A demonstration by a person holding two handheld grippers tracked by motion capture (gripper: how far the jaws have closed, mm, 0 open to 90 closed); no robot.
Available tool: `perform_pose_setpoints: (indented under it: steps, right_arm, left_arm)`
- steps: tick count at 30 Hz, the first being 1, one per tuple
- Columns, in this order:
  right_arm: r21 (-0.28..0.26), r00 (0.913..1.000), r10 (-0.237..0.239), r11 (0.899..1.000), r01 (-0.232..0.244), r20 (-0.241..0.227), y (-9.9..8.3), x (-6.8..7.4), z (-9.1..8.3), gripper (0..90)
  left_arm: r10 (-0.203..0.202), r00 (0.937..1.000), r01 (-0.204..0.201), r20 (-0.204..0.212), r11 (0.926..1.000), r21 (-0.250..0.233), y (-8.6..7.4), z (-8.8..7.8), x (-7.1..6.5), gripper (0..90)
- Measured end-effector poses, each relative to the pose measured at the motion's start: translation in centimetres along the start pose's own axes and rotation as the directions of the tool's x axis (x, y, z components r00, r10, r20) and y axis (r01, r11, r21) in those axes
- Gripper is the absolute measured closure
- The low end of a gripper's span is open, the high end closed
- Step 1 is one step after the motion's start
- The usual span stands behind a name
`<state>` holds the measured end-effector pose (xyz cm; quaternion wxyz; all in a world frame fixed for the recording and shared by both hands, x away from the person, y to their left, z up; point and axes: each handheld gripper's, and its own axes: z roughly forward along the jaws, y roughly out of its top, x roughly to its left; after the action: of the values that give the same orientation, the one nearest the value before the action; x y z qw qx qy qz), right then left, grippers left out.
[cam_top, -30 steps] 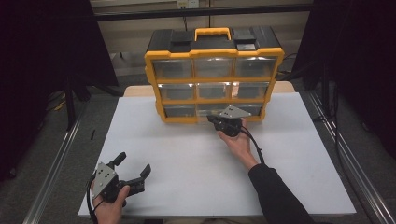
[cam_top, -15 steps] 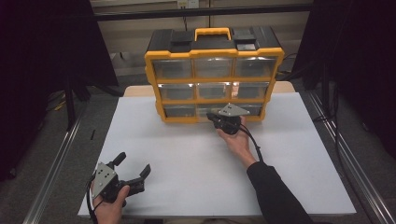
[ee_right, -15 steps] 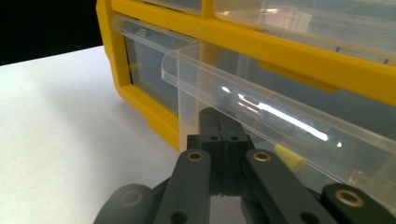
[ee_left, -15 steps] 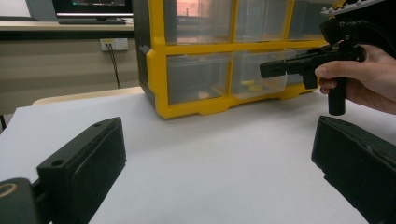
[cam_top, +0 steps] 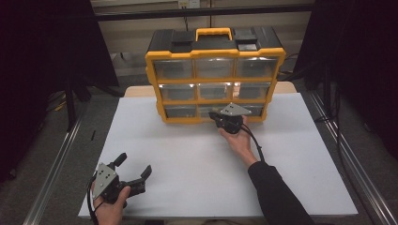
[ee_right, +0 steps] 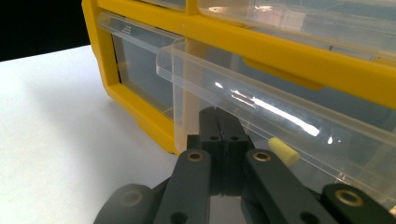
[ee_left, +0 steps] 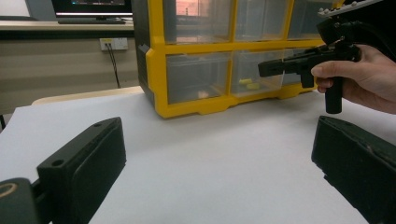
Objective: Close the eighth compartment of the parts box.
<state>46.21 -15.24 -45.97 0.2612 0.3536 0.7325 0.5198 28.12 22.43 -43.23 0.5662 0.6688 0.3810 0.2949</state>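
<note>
Yellow-framed drawer organiser (cam_top: pixel 213 70) with black top and yellow carry handle stands at the far edge of the white tabletop (cam_top: pixel 187 154); three rows of three clear drawers. Right gripper (cam_top: pixel 217 115) sits against the organiser's bottom row, at the middle drawer (cam_top: pixel 213 110), held from behind by the person's right hand (cam_top: pixel 239 140), grey three-cornered plate on top, cable trailing back along the dark sleeve. In the right gripper view its jaws are clenched together, tips pressed up to the clear front lip of the bottom middle drawer (ee_right: pixel 261 112); that drawer stands pulled out a little from the yellow frame, its front ahead of the neighbouring drawer's face. Whether the jaws pinch the lip or only meet below it cannot be told. A small pale yellow cylinder (ee_right: pixel 283 151) lies inside that drawer, just beside the jaw tips, seen through the clear wall. From the left gripper view, small yellow pieces (ee_left: pixel 250 84) show on the floor of the bottom row drawers. Left gripper (cam_top: pixel 133 171) rests low on the tabletop, well apart from the organiser, on the near left side, in the person's left hand (cam_top: pixel 110 206); its jaws are spread wide and released, nothing between them but bare tabletop.
</note>
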Motion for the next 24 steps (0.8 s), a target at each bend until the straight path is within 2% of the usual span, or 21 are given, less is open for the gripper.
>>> perform_pose_setpoints:
  steps: [5,20,24]
  right_arm:
    - [-0.003,1.0,0.0,1.0,0.0,0.008,0.1,-0.2,0.1,90.0]
    - [0.004,0.9997,-0.006,1.0,0.006,0.024,0.2,-0.5,0.9,90.0]
    - [0.006,0.9997,-0.003,1.0,0.003,0.026,0.2,-0.6,1.1,90.0]
  left_arm:
    - [0.005,0.9999,-0.005,-0.009,1.0,-0.001,0.0,0.0,0.0,3.1]
    - [-0.01,0.9999,0.01,-0.004,1.0,-0.001,0.0,0.1,0.0,3.1]
    - [-0.001,1.0,0.001,-0.006,1.0,0.005,0.0,0.2,0.0,3.1]
